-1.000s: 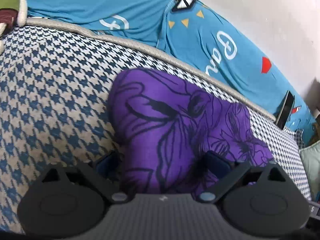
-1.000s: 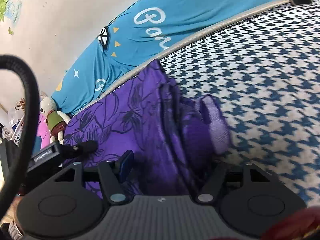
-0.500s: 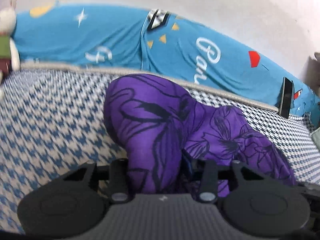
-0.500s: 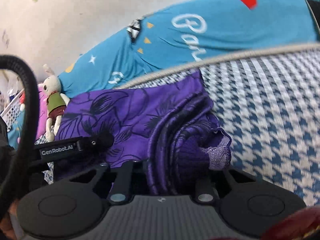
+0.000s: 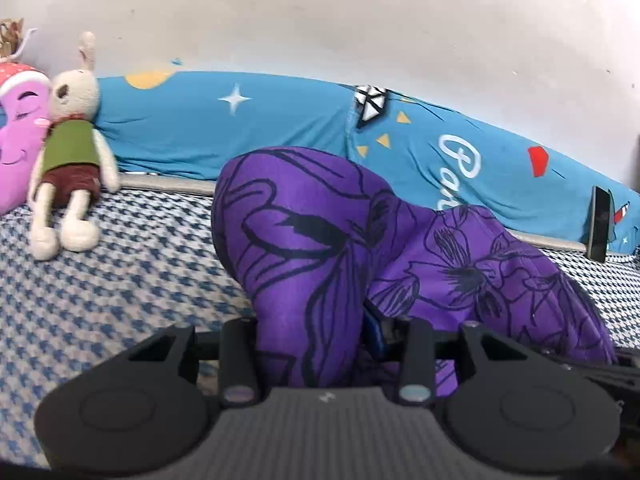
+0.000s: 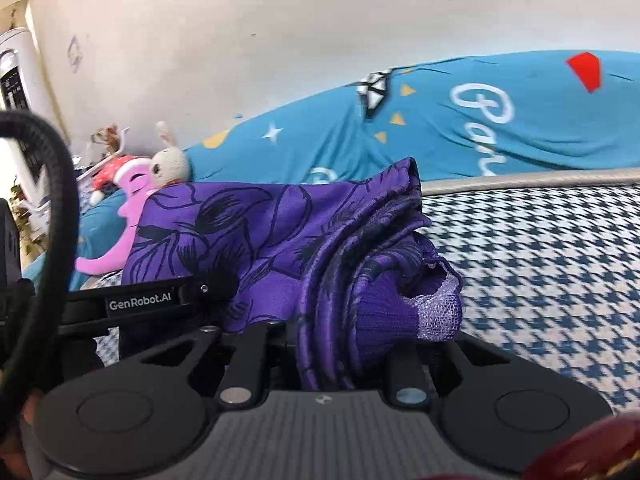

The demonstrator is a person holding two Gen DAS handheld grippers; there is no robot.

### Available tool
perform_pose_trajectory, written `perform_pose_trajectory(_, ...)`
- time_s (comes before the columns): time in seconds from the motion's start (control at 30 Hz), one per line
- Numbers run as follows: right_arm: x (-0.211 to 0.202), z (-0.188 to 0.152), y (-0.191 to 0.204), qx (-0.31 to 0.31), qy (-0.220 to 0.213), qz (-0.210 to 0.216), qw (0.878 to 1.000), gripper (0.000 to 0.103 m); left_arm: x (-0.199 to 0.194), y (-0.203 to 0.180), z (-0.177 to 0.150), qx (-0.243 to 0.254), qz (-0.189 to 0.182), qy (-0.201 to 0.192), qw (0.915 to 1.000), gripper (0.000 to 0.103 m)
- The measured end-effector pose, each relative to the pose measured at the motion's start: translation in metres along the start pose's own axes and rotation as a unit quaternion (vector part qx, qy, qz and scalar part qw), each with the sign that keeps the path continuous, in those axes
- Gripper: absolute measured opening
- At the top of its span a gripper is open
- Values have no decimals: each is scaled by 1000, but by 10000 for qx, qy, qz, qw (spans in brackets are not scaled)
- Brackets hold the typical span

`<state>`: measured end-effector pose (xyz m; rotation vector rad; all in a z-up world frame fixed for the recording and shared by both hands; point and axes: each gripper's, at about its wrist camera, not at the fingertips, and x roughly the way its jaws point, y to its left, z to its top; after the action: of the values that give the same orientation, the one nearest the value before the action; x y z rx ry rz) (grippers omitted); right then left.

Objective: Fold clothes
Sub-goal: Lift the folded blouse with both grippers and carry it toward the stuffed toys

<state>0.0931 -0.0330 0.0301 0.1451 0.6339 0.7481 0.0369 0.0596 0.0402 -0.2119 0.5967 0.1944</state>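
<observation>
left tongs [image 5: 320, 344] are drawn in tight on the purple flowered garment [image 5: 320, 240], a thick fold of it pinched between them and bulging up ahead. right tongs [image 6: 324, 356] are clamped on the same garment's bunched edge [image 6: 360, 280], ribbed cuff [image 6: 436, 312] poking out just to the right. the cloth hangs between the two, held over the bed's blue-and-white houndstooth cover [image 5: 120, 280]. behind it a long teal bolster [image 5: 260, 128] with stars and white lettering lies along the pale wall [image 5: 320, 20]. the left view alone shows the rabbit doll's [image 5: 68, 152] whole body, in a green vest, beside a pink plush [image 5: 16, 140], and a dark phone [image 5: 600, 224] leaning on the bolster. the right view alone catches the left tool's arm marked genrobot.ai [image 6: 140, 304] against the cloth, a black cable [image 6: 60, 200], and a white appliance [image 6: 16, 72] at far left
</observation>
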Motion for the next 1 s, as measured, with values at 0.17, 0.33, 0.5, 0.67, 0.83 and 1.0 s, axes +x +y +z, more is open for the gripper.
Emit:
perform_pose_trajectory(0.17,6,1,21,-94,20,151,9998,21,-17,19,5,-98,170,-28,9998,37)
perform_pose_trajectory(0.33,11,2,47,-346,0,252,9991,21,-31,38,7,-136,331,-127,9993,37)
perform_pose_trajectory(0.5,21,0,72,-547,-1,376,9978,21,-45,62,6,-269,509,-187,9982,37)
perform_pose_trajectory(0.67,35,0,95,-720,49,496,9962,21,-56,86,4,-461,699,-228,9962,37)
perform_pose_trajectory(0.83,44,4,115,-848,50,658,9942,21,-67,108,3,-620,869,-326,9938,37)
perform_pose_trajectory(1.0,52,4,132,-970,77,780,9922,21,-77,129,2,-809,1030,-365,9907,37)
